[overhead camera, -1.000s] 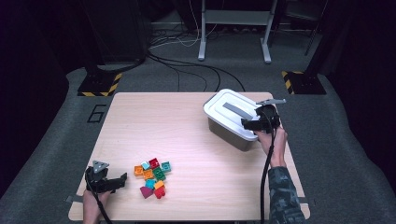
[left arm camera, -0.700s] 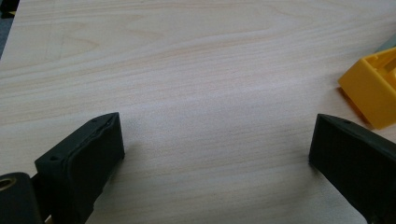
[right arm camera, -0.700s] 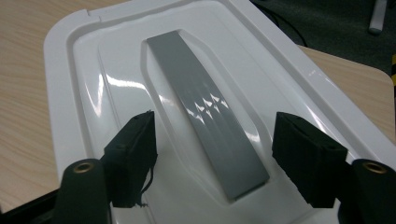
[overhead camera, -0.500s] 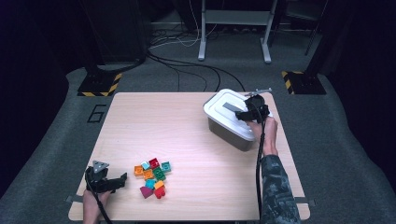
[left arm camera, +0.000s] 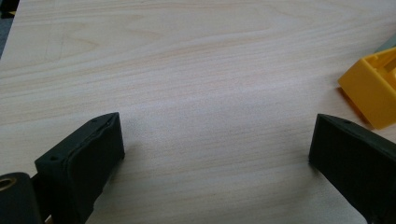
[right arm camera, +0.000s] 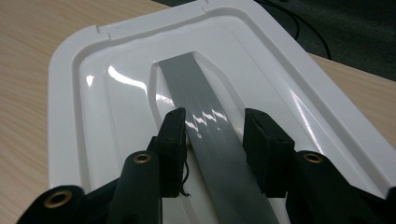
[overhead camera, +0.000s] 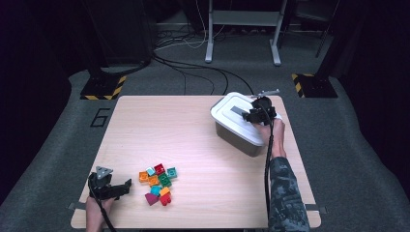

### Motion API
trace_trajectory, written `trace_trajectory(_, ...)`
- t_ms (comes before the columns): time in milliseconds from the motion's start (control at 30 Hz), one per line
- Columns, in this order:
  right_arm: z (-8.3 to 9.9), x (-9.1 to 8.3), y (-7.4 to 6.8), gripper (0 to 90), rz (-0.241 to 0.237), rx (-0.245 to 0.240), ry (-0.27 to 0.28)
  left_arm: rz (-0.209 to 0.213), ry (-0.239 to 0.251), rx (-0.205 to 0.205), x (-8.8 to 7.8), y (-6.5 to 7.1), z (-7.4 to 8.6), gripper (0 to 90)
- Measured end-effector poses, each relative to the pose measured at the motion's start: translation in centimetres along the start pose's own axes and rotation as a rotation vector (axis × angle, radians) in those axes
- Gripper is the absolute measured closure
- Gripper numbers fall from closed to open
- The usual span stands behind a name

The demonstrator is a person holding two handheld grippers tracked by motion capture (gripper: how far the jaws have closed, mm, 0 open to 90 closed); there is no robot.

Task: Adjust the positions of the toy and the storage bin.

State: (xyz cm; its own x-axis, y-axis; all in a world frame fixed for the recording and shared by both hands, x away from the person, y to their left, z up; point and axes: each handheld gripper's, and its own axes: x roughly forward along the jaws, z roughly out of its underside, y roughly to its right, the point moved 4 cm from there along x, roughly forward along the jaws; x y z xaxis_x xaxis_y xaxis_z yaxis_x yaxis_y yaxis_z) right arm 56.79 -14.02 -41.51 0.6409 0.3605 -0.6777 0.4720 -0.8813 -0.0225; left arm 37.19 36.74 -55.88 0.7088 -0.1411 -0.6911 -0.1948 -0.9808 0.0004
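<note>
Your right gripper (right arm camera: 212, 122) has just been closing its jaws astride the grey handle (right arm camera: 205, 107) of the white lid (right arm camera: 93, 93), pads at its two edges. The handle runs straight away from you, so lift upward (your left gripper (left arm camera: 212, 140) idles open by the bricks (overhead camera: 157, 183)).

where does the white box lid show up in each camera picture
High view: the white lid sits on the grey box at the table's far right, under the right gripper.
Right gripper view: the lid lies right ahead, jaws astride its grey handle strip.
Left gripper view: not in it.
Shared landmark: the wooden table.
</note>
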Motion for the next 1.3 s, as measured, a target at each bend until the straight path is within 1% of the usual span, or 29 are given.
trace_trajectory(33,0.1,-0.1,0.0,61.4,-0.017,0.008,0.005,-0.002,0.002,0.000,0.0,0.0,0.0,2.8)
trace_trajectory(67,0.1,-0.1,0.0,61.4,-0.017,0.008,0.005,-0.002,0.002,0.000,0.0,0.0,0.0,2.8)
trace_trajectory(100,0.2,-0.2,0.0,62.4,-0.039,0.027,0.012,0.000,-0.003,0.001,0.0,0.0,0.0,2.8)
trace_trajectory(133,0.3,-0.2,0.1,62.7,-0.042,0.012,0.015,0.000,0.002,-0.004,0.0,0.0,0.0,2.8)
trace_trajectory(167,0.3,-0.2,0.1,62.7,-0.042,0.012,0.015,0.000,0.002,-0.004,0.0,0.0,0.0,2.8)
trace_trajectory(233,0.4,-0.3,-0.2,63.1,-0.041,0.028,0.014,0.000,0.002,-0.005,0.0,0.0,0.0,2.8)
trace_trajectory(300,0.5,-0.4,-0.5,64.3,-0.048,0.019,0.017,0.000,0.003,-0.006,0.0,0.0,0.0,2.8)
trace_trajectory(367,0.6,-0.5,-0.9,65.3,-0.058,-0.004,0.012,0.000,0.003,-0.006,0.0,0.0,0.0,2.8)
trace_trajectory(433,0.7,-0.5,-1.2,66.0,-0.055,-0.022,0.013,0.000,0.003,-0.006,0.0,0.0,0.0,2.8)
trace_trajectory(467,0.7,-0.6,-1.5,66.3,-0.053,-0.018,0.013,0.000,0.003,-0.006,0.0,0.0,0.0,2.8)
trace_trajectory(567,0.9,-0.7,-1.8,66.8,-0.055,-0.045,0.021,0.000,0.003,-0.006,0.0,0.0,0.0,2.8)
trace_trajectory(667,1.0,-0.8,-2.1,66.8,-0.047,-0.038,0.021,0.000,0.002,-0.008,0.0,0.1,0.0,2.8)
trace_trajectory(733,1.1,-0.9,-2.2,66.9,-0.046,-0.043,0.025,0.000,0.002,-0.007,0.0,0.1,0.0,2.8)
trace_trajectory(800,1.2,-0.9,-2.2,66.9,-0.054,-0.057,0.034,0.000,0.002,-0.007,0.0,0.1,0.0,2.8)
trace_trajectory(867,1.3,-1.0,-2.4,66.9,-0.064,-0.041,0.033,0.000,0.001,-0.009,0.0,0.1,0.0,2.8)
trace_trajectory(900,1.3,-1.0,-2.4,66.9,-0.071,-0.055,0.032,0.000,0.002,-0.006,0.0,0.1,0.0,2.9)
trace_trajectory(967,1.4,-1.1,-2.7,66.9,-0.084,-0.057,0.030,0.000,0.000,-0.009,0.0,0.1,0.0,2.8)
trace_trajectory(1067,1.4,-1.1,-3.1,66.9,-0.096,-0.076,0.034,0.000,0.002,-0.007,0.0,0.1,0.0,2.8)
trace_trajectory(1100,1.5,-1.1,-3.2,66.9,-0.099,-0.071,0.035,0.000,0.001,-0.009,0.0,0.1,0.0,2.8)
trace_trajectory(1133,1.5,-1.1,-3.3,66.9,-0.105,-0.078,0.038,0.001,0.002,-0.009,0.0,0.1,0.0,2.8)
trace_trajectory(1167,1.6,-1.2,-3.5,66.9,-0.111,-0.067,0.037,0.000,0.002,-0.007,0.0,0.1,0.0,2.9)
trace_trajectory(1300,1.7,-1.3,-4.2,66.8,-0.126,-0.085,0.037,0.000,0.001,-0.009,0.0,0.1,0.0,2.8)
